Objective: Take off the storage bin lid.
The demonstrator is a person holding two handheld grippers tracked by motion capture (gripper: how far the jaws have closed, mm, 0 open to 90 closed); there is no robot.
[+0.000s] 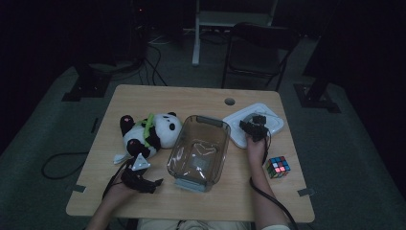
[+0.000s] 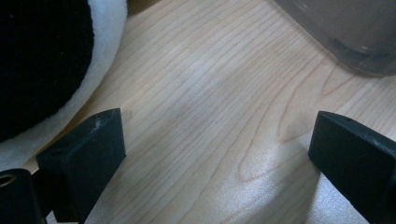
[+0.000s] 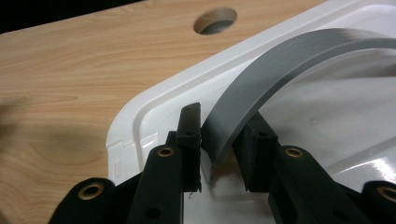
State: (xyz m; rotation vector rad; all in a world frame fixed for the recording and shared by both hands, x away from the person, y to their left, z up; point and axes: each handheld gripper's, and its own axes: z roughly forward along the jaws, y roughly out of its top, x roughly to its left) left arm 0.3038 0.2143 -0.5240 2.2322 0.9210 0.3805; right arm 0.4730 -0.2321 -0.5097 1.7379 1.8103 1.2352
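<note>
A white lid (image 1: 276, 125) with a grey arched handle (image 3: 275, 60) lies at the table's far right. My right gripper (image 1: 254, 127) is on it, jaws shut on the base of that handle (image 3: 222, 140), near the lid's rim (image 3: 154, 107). A clear plastic bin (image 1: 198, 151) stands in the middle of the table with nothing in it. Left of the bin lies a panda plush (image 1: 151, 132). My left gripper (image 1: 154, 184) rests low over the wood in front of the panda, jaws wide open with nothing between them (image 2: 215, 154). The panda's fur (image 2: 46, 56) and a corner of the bin (image 2: 355, 32) flank it.
A colour cube (image 1: 278, 167) sits near the right front edge, beside my right forearm. A round cable hole (image 1: 230, 101) is in the table's far side. A dark chair (image 1: 258, 48) stands beyond the table. The room is dim.
</note>
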